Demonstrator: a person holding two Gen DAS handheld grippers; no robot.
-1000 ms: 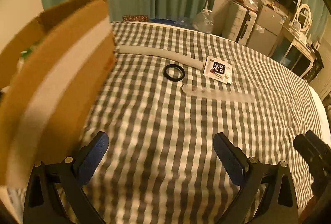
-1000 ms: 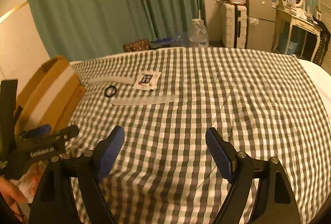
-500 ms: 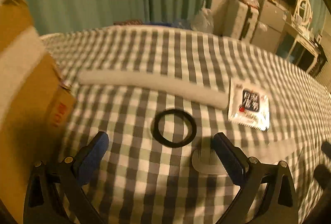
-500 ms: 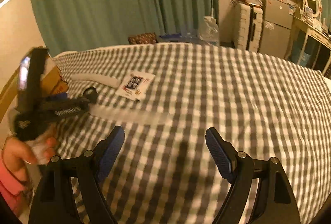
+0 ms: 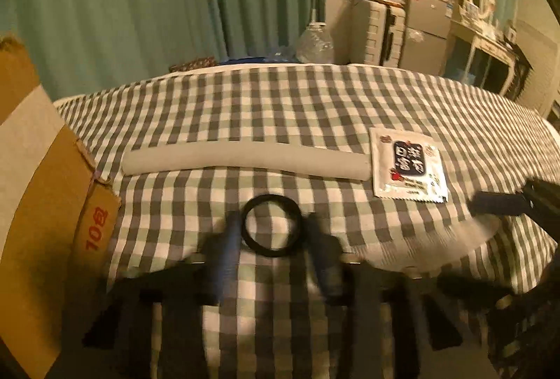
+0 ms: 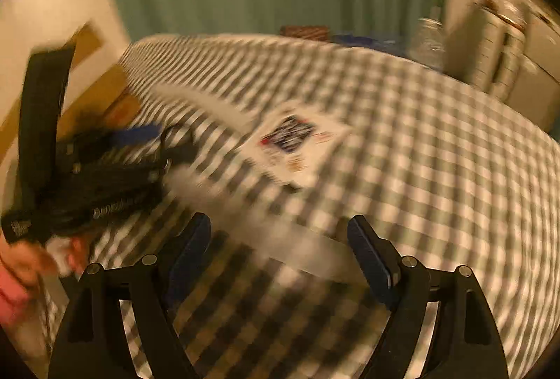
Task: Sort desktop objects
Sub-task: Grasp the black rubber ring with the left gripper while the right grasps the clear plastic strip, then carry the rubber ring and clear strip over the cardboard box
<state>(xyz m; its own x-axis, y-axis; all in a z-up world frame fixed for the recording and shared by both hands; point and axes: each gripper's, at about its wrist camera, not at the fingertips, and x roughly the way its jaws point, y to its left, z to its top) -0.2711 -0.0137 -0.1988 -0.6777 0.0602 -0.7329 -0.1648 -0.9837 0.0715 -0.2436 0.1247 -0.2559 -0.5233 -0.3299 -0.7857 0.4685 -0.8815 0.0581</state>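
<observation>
A black ring lies on the checked cloth. My left gripper is down at it, its blurred blue fingers close on either side of the ring; whether they press it is unclear. A long white foam strip lies behind the ring, and a white sachet lies to its right. A pale translucent strip lies in front of my right gripper, which is open and empty just above it. The left gripper also shows in the right wrist view, and the sachet shows there too.
A cardboard box stands at the left edge of the cloth. The right gripper's tip reaches in from the right in the left wrist view. Green curtains, a suitcase and a cabinet stand beyond the far edge.
My left gripper has moved forward and down to the black ring and its fingers have narrowed around it. My right gripper has swung left and down toward the pale strip.
</observation>
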